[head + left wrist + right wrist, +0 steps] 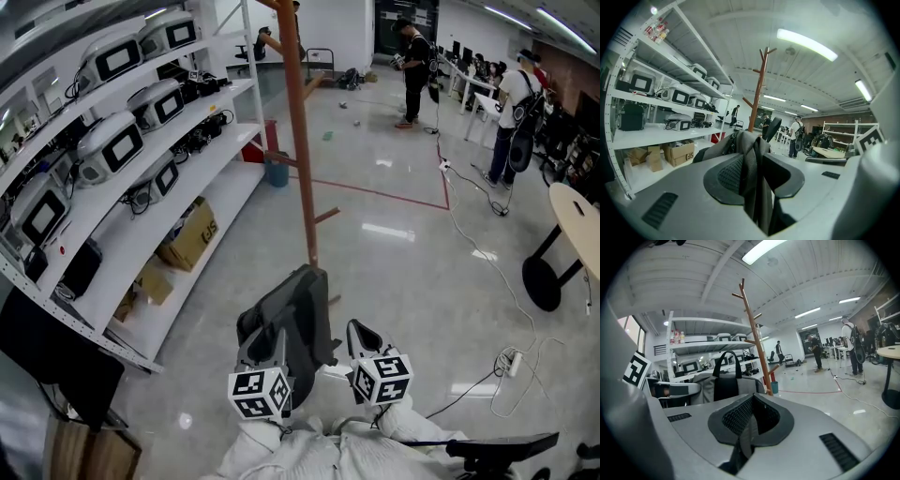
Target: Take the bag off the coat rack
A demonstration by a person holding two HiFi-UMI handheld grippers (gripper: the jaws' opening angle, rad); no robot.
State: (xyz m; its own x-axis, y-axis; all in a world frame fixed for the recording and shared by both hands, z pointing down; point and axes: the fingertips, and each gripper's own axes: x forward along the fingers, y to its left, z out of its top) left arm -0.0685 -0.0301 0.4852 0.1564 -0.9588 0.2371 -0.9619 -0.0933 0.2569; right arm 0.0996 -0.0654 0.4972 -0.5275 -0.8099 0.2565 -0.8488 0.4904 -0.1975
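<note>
The glossy grey floor [403, 253] is spreading across the room, with a tall white shelving unit [220, 178] running along its left side, carrying rows of grey devices and, on the lowest shelf, cardboard boxes [187, 239]. The brown wooden coat rack [298, 122] is standing upright beside the shelving, its pegs angling upward from the pole. The bag [295, 314], grey with darker panels, is hanging low and just in front of the rack's pole, close to the person; whether it is touching the pole cannot be told. The left gripper [752, 161] is clamping a thick fold of the bag's fabric between its jaws, which are standing partly apart around it. The right gripper [752, 416] is sitting just beside the bag, its jaws pinching almost together on a thin grey strap [746, 437] that is running down between them.
</note>
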